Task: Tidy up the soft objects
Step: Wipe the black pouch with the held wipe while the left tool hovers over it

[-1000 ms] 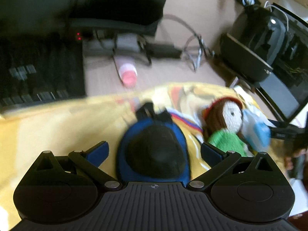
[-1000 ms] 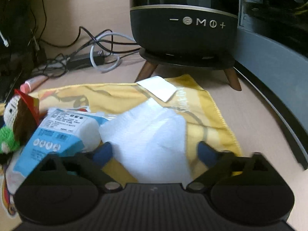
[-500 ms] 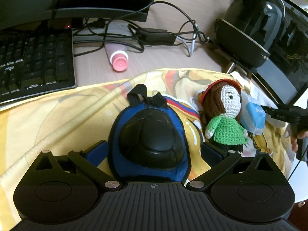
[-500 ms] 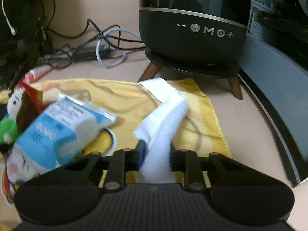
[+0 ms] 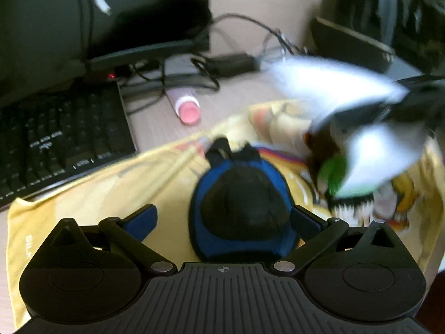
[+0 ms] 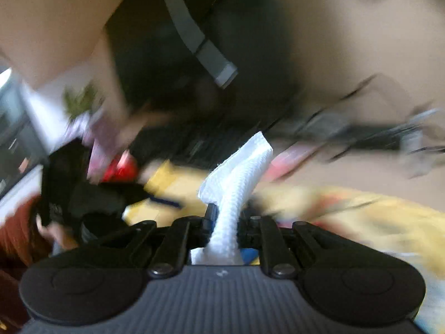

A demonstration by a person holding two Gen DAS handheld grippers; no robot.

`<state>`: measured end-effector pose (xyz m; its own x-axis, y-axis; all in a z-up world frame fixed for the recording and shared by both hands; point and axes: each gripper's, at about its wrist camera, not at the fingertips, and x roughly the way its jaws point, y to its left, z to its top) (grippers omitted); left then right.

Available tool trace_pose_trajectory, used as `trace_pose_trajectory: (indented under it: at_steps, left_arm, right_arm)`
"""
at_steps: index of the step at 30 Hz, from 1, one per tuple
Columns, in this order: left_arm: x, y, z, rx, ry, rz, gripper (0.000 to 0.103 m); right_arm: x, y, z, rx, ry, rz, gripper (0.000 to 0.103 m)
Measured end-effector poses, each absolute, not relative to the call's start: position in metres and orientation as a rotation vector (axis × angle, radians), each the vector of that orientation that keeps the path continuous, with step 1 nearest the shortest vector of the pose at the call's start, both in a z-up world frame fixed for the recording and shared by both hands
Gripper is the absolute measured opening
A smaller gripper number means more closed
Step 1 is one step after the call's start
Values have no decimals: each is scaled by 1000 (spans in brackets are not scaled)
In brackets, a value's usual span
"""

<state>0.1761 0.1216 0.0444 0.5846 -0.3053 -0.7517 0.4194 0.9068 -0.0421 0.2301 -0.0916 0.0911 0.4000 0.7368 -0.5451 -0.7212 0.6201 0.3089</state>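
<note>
Meanwhile right jaws clench white cloth [image 6: 236, 183]; left jaws splayed around blue pad [image 5: 242, 208].

Each handheld tool has a dark grey ribbed housing flanked by two rounded black lobes with shallow oval recesses. On the left gripper [image 5: 222, 220], silver pivot screws sit at the linkage joints, a small crosshair mark is printed at the centre of the housing's front edge, and the black link arms end in blue padded fingers [image 5: 140, 222]. The right gripper [image 6: 226, 217] shows the same black links, silver screws and a small pale mark on its housing.
</note>
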Motion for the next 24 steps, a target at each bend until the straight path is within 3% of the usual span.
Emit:
trace_pose_trajectory:
  at_steps: [4, 6, 8, 9, 11, 14, 24]
  left_arm:
    - [176, 117, 36, 192, 863, -404, 103]
    - [179, 119, 35, 182, 868, -402, 103]
    - [182, 121, 33, 161, 878, -404, 103]
    - [184, 122, 31, 146, 889, -408, 103]
    - [186, 125, 30, 127, 894, -412, 103]
    - [186, 124, 30, 127, 894, -412, 103]
    - [188, 118, 29, 165, 890, -416, 103]
  right_arm:
    - [239, -56, 57, -7, 706, 938, 15]
    - [242, -55, 50, -30, 657, 901, 25]
    - [243, -63, 47, -7, 616, 880, 47]
    - [246, -66, 45, 12, 611, 881, 46]
    - [246, -70, 44, -6, 589, 869, 33]
    - [244, -70, 43, -32, 553, 832, 27]
    - [242, -69, 44, -131, 505, 745, 21]
